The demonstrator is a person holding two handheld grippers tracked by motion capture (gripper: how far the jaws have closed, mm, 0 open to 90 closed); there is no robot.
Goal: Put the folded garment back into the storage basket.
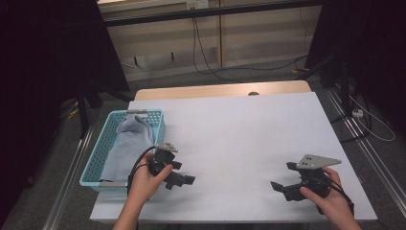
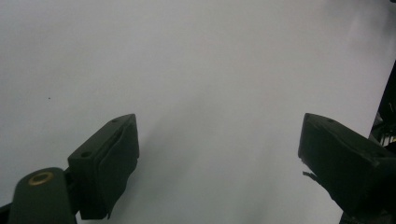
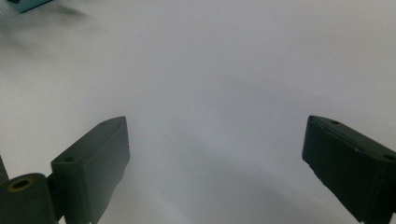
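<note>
In the high view my left gripper [image 1: 185, 173] rests low over the white table [image 1: 239, 129], just right of a blue plastic basket [image 1: 98, 160]. A grey cloth [image 1: 125, 143] lies folded in the basket. The left gripper's jaws stand wide apart with nothing between them. The left gripper view has the same open gripper [image 2: 218, 122] over bare white tabletop. My right gripper [image 1: 282, 176] sits near the table's front right, pointing left, also open. In the right gripper view that gripper [image 3: 215, 122] has empty jaws over the white surface.
A corner of the blue basket [image 3: 23, 3] peeks in at the top left of the right gripper view. A wooden strip [image 1: 220, 90] runs along the table's far edge. Cables lie on the floor [image 1: 268, 67] beyond, and dark curtains hang at both sides.
</note>
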